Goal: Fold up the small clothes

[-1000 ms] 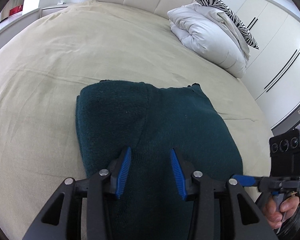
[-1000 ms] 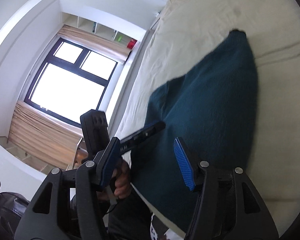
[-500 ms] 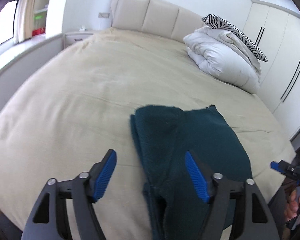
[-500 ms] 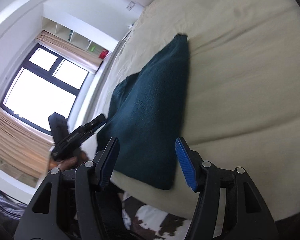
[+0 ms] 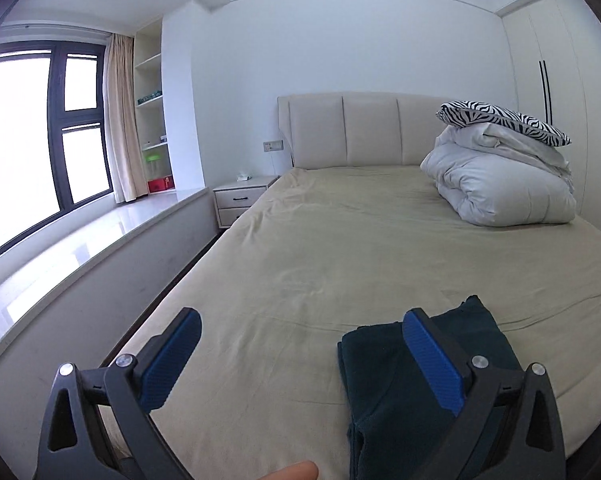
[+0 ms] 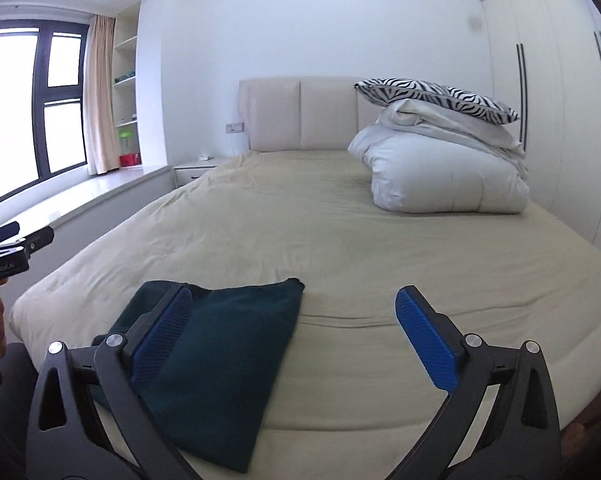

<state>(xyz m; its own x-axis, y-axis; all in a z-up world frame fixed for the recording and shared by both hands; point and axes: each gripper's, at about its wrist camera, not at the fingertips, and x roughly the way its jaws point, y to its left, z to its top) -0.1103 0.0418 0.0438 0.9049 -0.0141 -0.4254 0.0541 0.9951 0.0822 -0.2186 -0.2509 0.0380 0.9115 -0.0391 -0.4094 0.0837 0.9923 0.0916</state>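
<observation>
A dark green folded garment [image 5: 384, 392] lies flat near the foot edge of the beige bed [image 5: 340, 248]. It also shows in the right wrist view [image 6: 228, 344]. My left gripper [image 5: 300, 360] is open and empty, held above the bed's foot, with the garment under its right finger. My right gripper [image 6: 296, 344] is open and empty, with the garment under its left finger. The left gripper's body [image 6: 8, 252] shows at the left edge of the right wrist view.
A folded white duvet [image 5: 500, 188] with a zebra pillow [image 5: 500, 118] sits at the head right. A padded headboard [image 5: 352, 132], a nightstand [image 5: 240, 200], a window ledge [image 5: 80, 248] on the left and wardrobe doors [image 6: 560, 120] on the right surround the bed.
Both grippers have pulled back and tilted up from the garment to level views of the room. Their jaws have widened. The garment stays folded on the bed.
</observation>
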